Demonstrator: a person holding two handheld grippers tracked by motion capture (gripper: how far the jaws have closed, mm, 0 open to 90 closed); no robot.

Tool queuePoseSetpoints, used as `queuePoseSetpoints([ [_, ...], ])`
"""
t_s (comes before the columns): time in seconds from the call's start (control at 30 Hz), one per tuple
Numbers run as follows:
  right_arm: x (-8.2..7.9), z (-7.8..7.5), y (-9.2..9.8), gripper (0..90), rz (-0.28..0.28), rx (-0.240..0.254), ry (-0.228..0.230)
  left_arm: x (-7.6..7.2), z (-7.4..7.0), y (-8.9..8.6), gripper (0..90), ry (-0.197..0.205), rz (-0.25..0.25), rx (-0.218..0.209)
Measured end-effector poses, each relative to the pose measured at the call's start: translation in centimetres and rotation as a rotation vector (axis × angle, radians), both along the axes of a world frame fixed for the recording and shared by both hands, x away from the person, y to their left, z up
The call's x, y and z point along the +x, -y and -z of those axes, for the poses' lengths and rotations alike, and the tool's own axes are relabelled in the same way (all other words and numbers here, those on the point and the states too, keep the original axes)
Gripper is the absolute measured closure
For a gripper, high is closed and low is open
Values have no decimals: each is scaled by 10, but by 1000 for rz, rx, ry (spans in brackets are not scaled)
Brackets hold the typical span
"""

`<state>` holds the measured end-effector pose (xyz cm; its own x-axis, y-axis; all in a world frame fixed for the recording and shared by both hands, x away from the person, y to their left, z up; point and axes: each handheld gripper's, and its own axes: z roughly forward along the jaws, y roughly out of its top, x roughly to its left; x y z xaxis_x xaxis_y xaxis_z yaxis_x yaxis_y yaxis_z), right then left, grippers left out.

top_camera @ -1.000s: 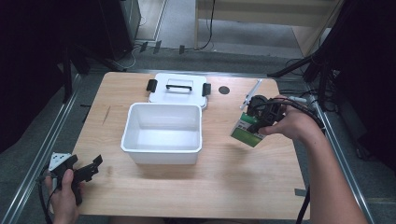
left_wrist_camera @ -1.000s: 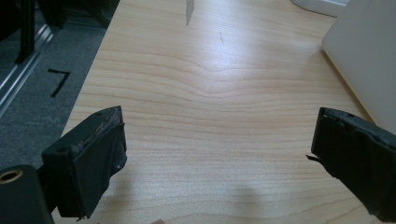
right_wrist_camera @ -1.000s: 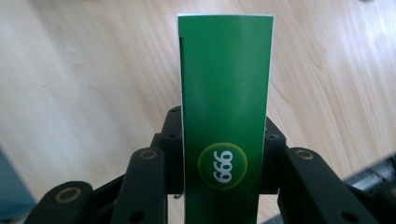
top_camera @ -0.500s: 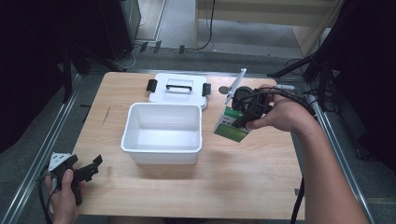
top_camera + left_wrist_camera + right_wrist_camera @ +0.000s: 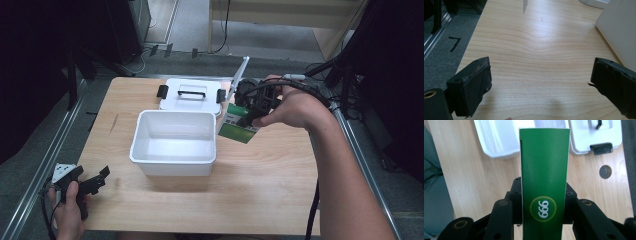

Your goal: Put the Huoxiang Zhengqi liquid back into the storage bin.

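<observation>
Clenched on the green box [image 5: 239, 128] beside the white bin [image 5: 174, 142], the right tool [image 5: 248, 120] could snag the rim and drop it, while the left tool [image 5: 95, 181] rests released on the worktop [image 5: 260, 190].

Right tool [image 5: 248, 119] raised over mid-table, jaws clamped; left tool [image 5: 92, 181] low at near-left corner, jaws spread wide.

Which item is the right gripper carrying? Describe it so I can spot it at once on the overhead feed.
Find the open white bin at the middle of the wooden table; its lid lies just behind it. At the bin's right rim, the right gripper holds a flat green box above the table. It is the one green thing there, with a yellow-ringed round "999" logo on its narrow face.
</observation>
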<state>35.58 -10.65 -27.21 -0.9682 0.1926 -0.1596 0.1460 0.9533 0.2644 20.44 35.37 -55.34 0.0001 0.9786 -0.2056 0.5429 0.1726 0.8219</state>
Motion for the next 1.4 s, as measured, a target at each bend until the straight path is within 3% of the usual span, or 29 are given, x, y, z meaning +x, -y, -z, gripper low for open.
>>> queuePoseSetpoints([
  [0.27,0,-8,-28,644,-41,16,4,0,0,0,40,0,2,0],
  [0.7,3,-7,-74,644,-116,27,-3,0,0,0,40,-1,5,0],
  [1.0,6,10,-99,643,-183,-12,-8,1,0,0,40,1,6,-4],
  [1.4,9,33,-106,643,-197,-52,-20,0,0,0,40,2,6,-7],
])
